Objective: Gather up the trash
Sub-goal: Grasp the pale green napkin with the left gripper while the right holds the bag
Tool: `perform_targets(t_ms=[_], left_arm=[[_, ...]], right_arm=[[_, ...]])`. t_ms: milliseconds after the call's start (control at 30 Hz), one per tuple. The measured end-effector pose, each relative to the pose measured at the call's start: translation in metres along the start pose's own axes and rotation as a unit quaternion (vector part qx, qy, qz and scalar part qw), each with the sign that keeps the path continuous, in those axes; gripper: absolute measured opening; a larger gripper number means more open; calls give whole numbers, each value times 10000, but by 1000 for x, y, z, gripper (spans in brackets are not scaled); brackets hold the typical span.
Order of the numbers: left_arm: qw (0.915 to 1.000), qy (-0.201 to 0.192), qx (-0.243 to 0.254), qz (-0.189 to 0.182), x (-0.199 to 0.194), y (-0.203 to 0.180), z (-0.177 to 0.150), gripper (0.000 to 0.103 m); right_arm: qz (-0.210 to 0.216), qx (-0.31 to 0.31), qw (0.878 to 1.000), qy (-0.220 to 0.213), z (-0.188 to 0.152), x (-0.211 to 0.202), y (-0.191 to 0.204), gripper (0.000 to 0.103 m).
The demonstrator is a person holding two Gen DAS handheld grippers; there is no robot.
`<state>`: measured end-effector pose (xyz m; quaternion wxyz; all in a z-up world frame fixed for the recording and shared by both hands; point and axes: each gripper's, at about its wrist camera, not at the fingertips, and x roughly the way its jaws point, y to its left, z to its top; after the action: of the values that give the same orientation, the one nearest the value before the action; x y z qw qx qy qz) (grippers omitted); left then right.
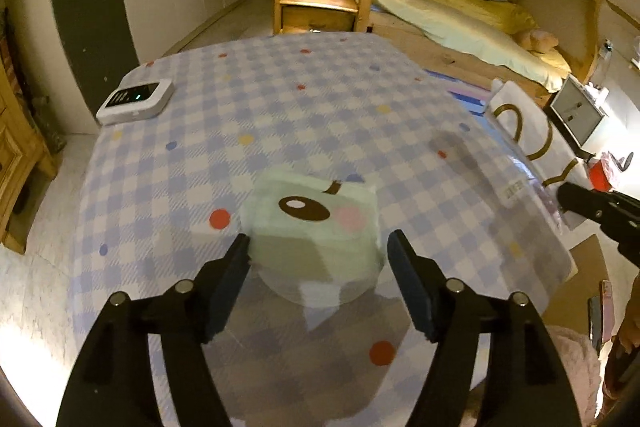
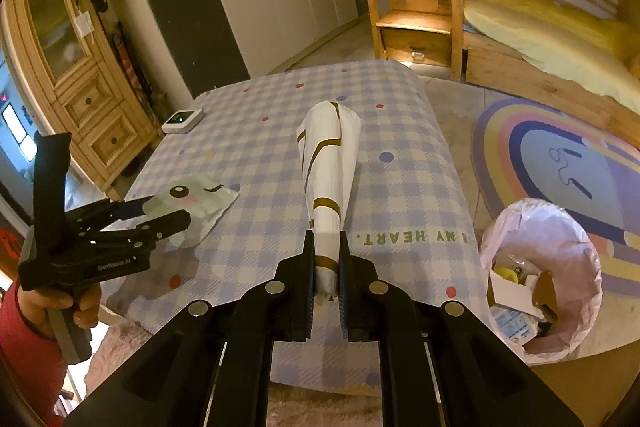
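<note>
A pale green wrapper [image 1: 316, 215] printed with a cartoon eye and a pink cheek lies flat on the checked tablecloth [image 1: 280, 99]. My left gripper [image 1: 318, 247] is open, one finger on each side of the wrapper's near edge and the right pad clear of it. The right wrist view shows the left gripper [image 2: 168, 213] low over that wrapper [image 2: 200, 199]. My right gripper [image 2: 325, 267] is shut on the narrow end of a rolled white paper bag [image 2: 328, 163] with brown stripes, which points away over the table. In the left wrist view the white bag [image 1: 516, 119] and right gripper [image 1: 592, 211] are at the right edge.
A bin with a pink liner [image 2: 576, 247], holding boxes and scraps, stands on the floor right of the table. A white device [image 1: 136, 99] with a green light sits at the table's far left corner. A rainbow rug [image 2: 560, 155], a bunk bed and a wooden cabinet [image 2: 72, 67] surround the table.
</note>
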<state>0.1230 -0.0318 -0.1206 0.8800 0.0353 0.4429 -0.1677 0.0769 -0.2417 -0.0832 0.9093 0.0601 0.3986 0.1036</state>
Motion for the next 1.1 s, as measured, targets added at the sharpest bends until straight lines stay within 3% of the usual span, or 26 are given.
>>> perform_targets(t_ms=[100,333,467,667,767,1033,1100], left_arm=[[9999,-110,56,-108,-7,-10,3,78],[9980,-529,-186,-284,-26,-8,11,79],[9955,-845,-401,-137,-39,2,16,79],[9982,-252,-395,372,-1,8,9,79],[9981,8,-197,587,18,5,4,72],[9985,264,-144,457,32,8,7,71],[9988,287,-3,398,31,3,6,58]], right_arm=[[0,19,10000,-43,-1,-6,-1,12],[-25,31,10000,-72,-4,-11,-4,12],[-29,41,9999,-97,-5,-13,-6,12],[-4,21,10000,-94,-5,-13,-4,12],[-10,16,10000,-97,-5,-13,-4,12],[-16,78,9999,-98,-7,-15,-5,12],[5,84,9999,-105,-7,-15,-5,12]])
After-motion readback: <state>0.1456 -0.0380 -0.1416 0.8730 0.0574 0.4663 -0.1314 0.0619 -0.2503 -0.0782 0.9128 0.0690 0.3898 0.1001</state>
